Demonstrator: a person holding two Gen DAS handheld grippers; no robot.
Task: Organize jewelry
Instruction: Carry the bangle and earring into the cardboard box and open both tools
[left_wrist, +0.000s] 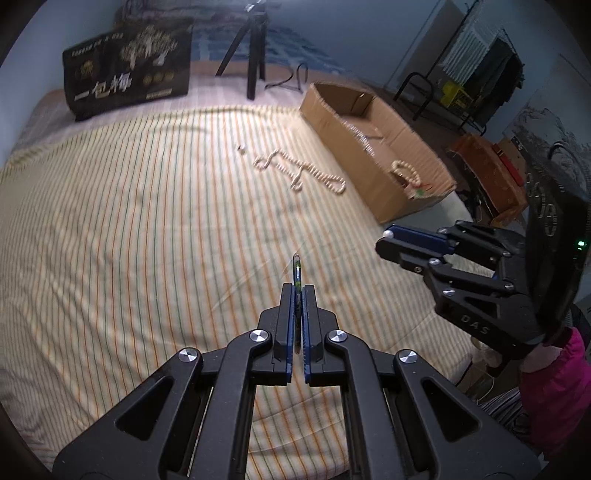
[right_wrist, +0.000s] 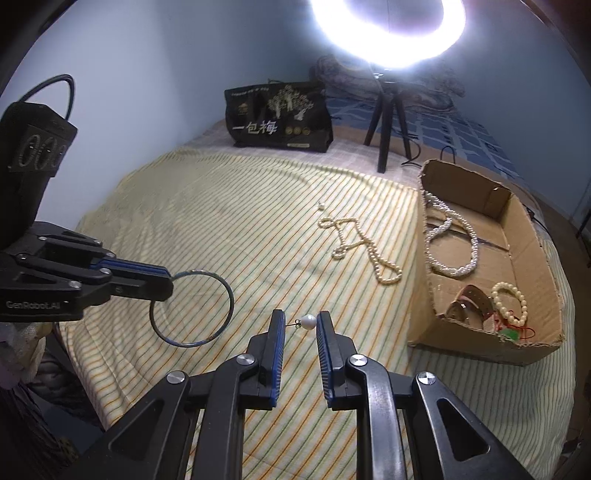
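Observation:
My left gripper (left_wrist: 297, 291) is shut on a thin green bangle (left_wrist: 296, 271), seen edge-on here and as a full ring in the right wrist view (right_wrist: 192, 308), held above the striped bedspread. My right gripper (right_wrist: 299, 321) is shut on a pearl stud earring (right_wrist: 307, 322), its pin against the left pad; it also shows in the left wrist view (left_wrist: 388, 236). A pearl necklace (right_wrist: 360, 243) and a small loose pearl (right_wrist: 321, 205) lie on the bedspread. The cardboard box (right_wrist: 524, 334) holds a pearl rope (right_wrist: 452, 245), a bead bracelet (right_wrist: 511, 299) and other pieces.
A black gift bag (right_wrist: 279, 118) and a tripod (right_wrist: 388, 122) with a bright ring light (right_wrist: 388, 33) stand at the far end of the bed. The box (left_wrist: 332, 114) lies along the bed's right side. Furniture and boxes (left_wrist: 487, 173) stand beyond the bed edge.

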